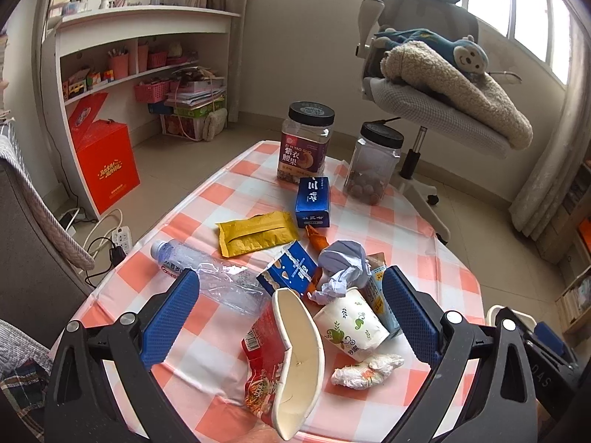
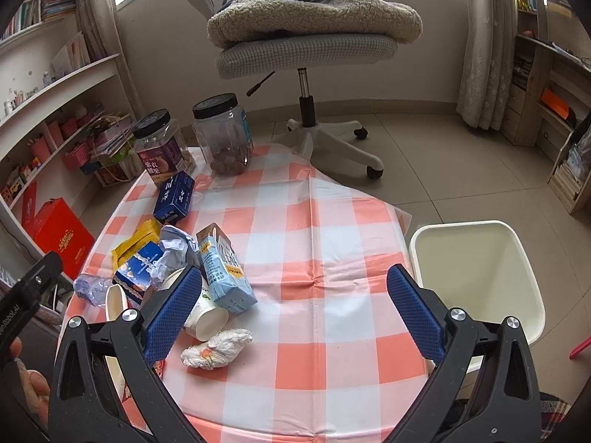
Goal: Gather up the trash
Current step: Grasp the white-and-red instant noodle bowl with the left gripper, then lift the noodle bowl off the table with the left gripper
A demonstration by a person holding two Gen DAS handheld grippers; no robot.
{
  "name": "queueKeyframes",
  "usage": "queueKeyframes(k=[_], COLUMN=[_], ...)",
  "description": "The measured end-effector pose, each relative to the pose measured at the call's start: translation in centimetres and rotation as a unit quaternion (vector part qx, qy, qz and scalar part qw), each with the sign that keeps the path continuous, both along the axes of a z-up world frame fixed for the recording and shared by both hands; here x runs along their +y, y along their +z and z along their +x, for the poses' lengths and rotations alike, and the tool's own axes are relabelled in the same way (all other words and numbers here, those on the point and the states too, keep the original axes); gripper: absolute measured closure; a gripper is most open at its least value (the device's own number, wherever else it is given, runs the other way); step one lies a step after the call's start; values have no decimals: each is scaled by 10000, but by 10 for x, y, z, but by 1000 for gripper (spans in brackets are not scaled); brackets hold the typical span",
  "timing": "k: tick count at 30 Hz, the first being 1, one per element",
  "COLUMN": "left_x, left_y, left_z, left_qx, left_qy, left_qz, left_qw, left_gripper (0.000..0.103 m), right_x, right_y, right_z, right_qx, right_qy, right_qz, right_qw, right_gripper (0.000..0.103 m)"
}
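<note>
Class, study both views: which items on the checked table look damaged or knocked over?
The plastic bottle lies flat and crushed. The paper cup is tipped on its side. The milk carton lies toppled. Both jars stand upright.

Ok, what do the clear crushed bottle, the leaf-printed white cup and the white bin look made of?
Clear crushed bottle: thin glossy plastic, see-through and creased. Leaf-printed white cup: probably matte paper, given its rolled rim. White bin: likely smooth rigid plastic, with a soft sheen.

1. Daylight is admitted through windows (image 1: 524, 3) behind a grey office chair (image 2: 306, 51).
2. The tiled floor (image 2: 443, 155) is bordered by white shelving (image 1: 147, 55) and curtains (image 2: 487, 44).
</note>
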State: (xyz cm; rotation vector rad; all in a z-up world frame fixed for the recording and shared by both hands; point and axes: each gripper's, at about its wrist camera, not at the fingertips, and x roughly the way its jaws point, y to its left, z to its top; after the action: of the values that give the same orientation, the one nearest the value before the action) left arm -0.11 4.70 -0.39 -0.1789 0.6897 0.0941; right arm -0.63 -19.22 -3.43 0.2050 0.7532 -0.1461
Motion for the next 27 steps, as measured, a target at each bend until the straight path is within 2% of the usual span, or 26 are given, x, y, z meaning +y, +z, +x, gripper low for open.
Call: queueKeyframes(k=[3, 7, 11, 15, 22, 24, 26, 27], left_x=[14, 9, 4, 1, -27, -32, -33, -31], left_y=[4, -6, -33, -66, -88, -97, -105, -109], left_z=[-3, -11, -17, -12, 8, 17, 25, 27], left_qx=[15, 161, 664, 1280, 1730, 1893, 2051, 2137], left_qy=[-24, -490, -758, -771, -1133, -1143, -1122, -1104], left_qz=[-108, 284, 478, 603, 744, 710, 823, 810], left_qw=[9999, 9983, 9938, 9869, 9755, 9727, 9688, 9673], left_gripper=[7, 7, 7, 7, 7, 14, 48, 57], right_x=[-5, -8, -15, -17, -16, -16, -15, -14], right_y=[-2, -3, 0, -7, -23, -30, -38, -42], right_z=[1, -3, -1, 6, 11, 14, 17, 18], right_qx=[209, 342, 410, 724, 1077, 1229, 1389, 1474], right_qy=[55, 108, 86, 179, 101, 87, 117, 141], right_qz=[139, 201, 343, 752, 1164, 1208, 1288, 1337], right_qw=[9997, 9992, 9985, 9944, 9873, 9850, 9818, 9799], right_gripper=[7, 7, 7, 7, 7, 7, 7, 7])
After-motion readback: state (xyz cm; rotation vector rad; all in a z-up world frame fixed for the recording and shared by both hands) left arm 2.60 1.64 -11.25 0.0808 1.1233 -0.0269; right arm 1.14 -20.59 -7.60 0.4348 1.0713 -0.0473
